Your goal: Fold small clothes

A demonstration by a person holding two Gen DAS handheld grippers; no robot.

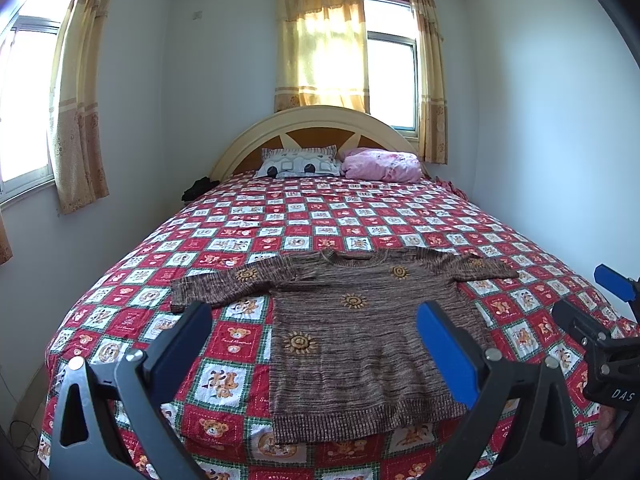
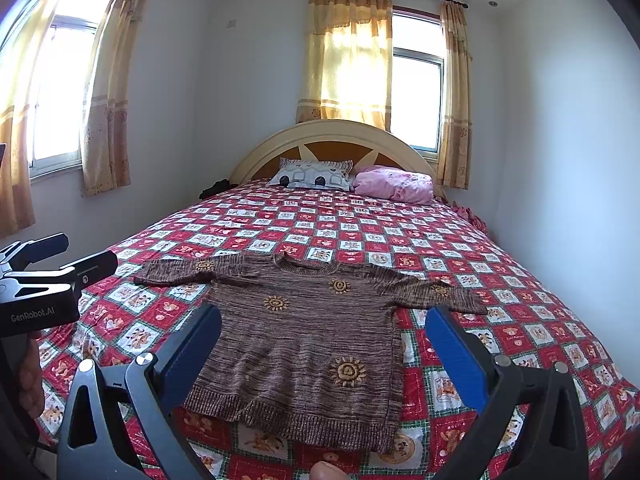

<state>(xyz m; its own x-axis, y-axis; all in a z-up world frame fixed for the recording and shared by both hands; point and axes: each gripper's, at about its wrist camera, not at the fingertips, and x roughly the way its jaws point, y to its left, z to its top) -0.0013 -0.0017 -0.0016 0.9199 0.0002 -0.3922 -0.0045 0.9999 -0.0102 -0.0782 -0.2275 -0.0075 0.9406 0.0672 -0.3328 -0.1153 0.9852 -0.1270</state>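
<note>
Brown knit sweater lies flat, front up, on the checked bedspread, near the foot end of the bed; neck toward the headboard, ribbed hem toward the cameras. Both sleeves spread out sideways from the body, the one on the window-wall side lying slightly crumpled. Yellow sun motifs dotted over chest, lower body and sleeves. Left gripper hovers above the sweater's hem end, its two blue-padded fingers spread wide, nothing between them; the sweater body shows through the gap. Right gripper likewise above the hem end of the sweater, fingers wide apart, holding nothing. In the left wrist view the right gripper's body sits off the sweater's right-hand sleeve; in the right wrist view the left gripper's dark body, marked "GenRobot.AI", sits off the opposite sleeve. Neither appears to touch the cloth, though height above it is hard to judge through the fisheye. Beyond the sweater, at the headboard: a patterned pillow and, just beside it, a pink bundle. Yellow curtains hang behind the headboard, window lit.
</note>
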